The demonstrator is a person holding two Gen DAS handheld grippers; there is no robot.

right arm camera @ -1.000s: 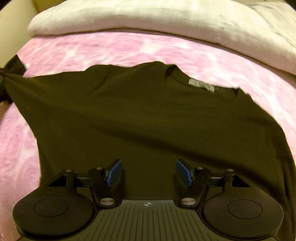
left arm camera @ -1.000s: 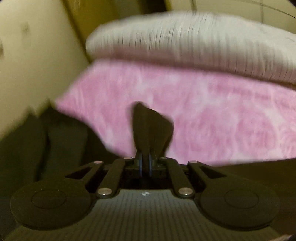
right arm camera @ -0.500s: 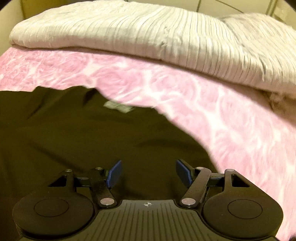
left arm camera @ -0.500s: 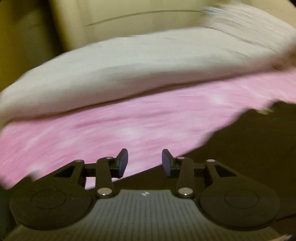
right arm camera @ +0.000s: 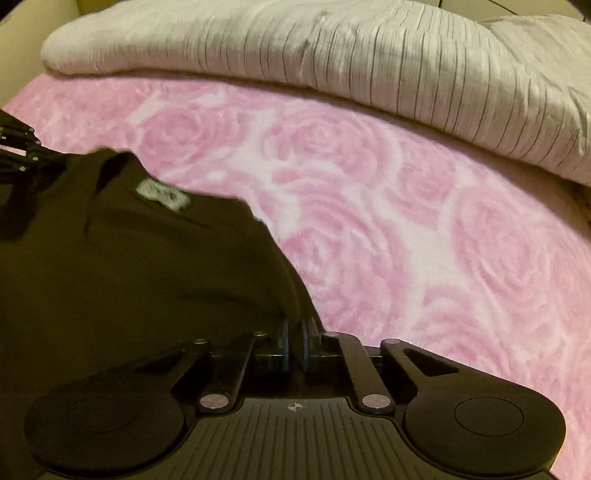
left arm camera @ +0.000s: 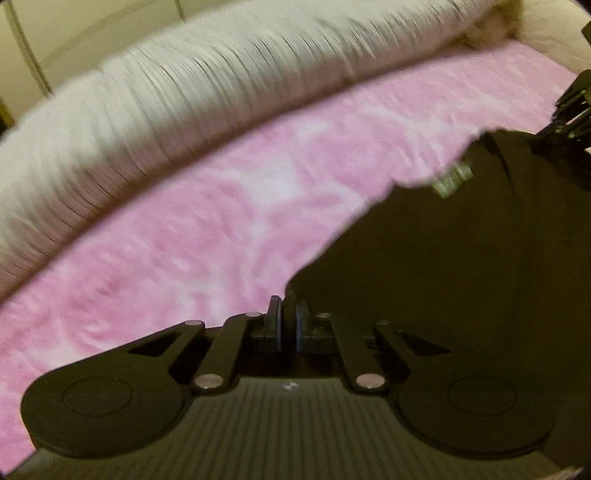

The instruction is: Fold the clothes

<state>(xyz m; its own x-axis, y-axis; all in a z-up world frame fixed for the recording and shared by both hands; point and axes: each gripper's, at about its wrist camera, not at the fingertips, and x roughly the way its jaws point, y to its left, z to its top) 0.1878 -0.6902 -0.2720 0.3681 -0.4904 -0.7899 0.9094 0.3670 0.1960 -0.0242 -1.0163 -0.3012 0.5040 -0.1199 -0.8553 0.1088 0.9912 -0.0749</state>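
Having been spread a moment ago, both grippers (left arm camera: 289, 317) (right arm camera: 295, 339) are now pinched on the black T-shirt (right arm camera: 129, 266), readying a fold

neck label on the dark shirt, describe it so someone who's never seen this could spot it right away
Start at the pink rose-patterned blanket covering the bed, below the bunched white striped bedding. A dark t-shirt lies on it. At its collar edge sits the neck label, a small pale grey patch, the only light spot on the dark cloth.

A pink rose-patterned bedspread (right arm camera: 406, 221) under a rumpled pale ribbed quilt (right arm camera: 332, 48), seemingly against cream walls (left arm camera: 92, 29).
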